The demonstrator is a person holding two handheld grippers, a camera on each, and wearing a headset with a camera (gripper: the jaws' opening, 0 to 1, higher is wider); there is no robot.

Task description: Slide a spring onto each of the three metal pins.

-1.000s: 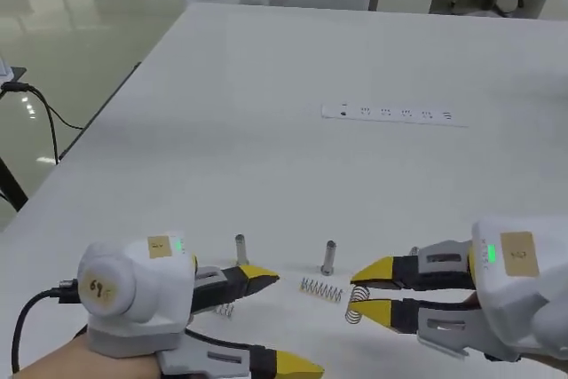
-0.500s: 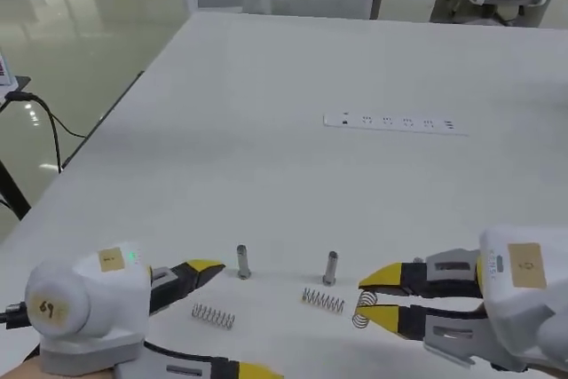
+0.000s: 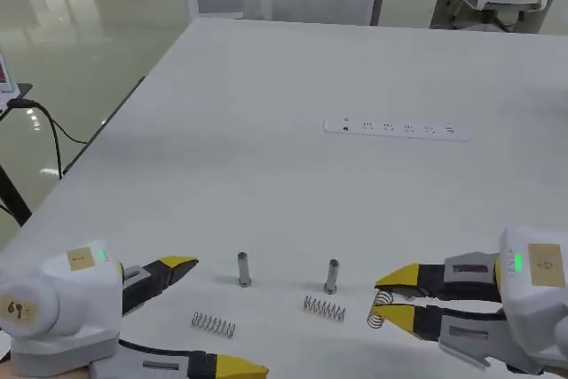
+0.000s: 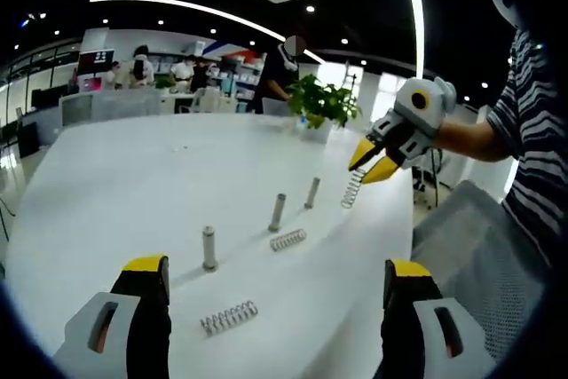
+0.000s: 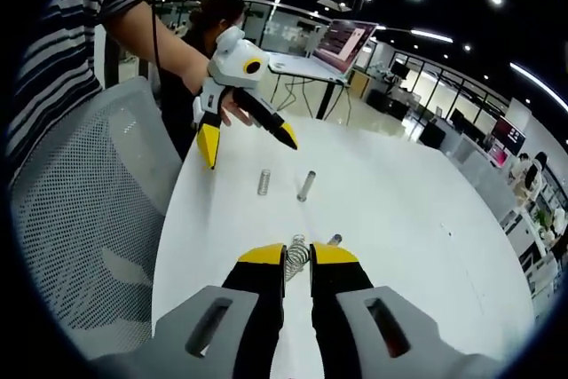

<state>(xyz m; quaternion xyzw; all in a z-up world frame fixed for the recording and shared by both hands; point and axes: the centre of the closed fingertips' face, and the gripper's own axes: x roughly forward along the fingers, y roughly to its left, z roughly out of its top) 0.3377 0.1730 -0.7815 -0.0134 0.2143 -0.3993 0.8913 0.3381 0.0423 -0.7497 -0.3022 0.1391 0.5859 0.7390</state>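
The right claw (image 3: 382, 299) is pinching one spring (image 5: 295, 253) just right of the middle pin (image 3: 332, 276), and the left claw (image 3: 226, 315) hangs spread wide off to that pin's left. By my reckoning no pin wears a spring yet. Two loose springs lie on the surface (image 3: 293, 175), the near spring (image 3: 324, 309) just before that pin and the far spring (image 3: 213, 324) further left.

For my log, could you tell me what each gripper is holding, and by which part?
The right gripper pinches a spring by one end; the left gripper is open, holding nothing.
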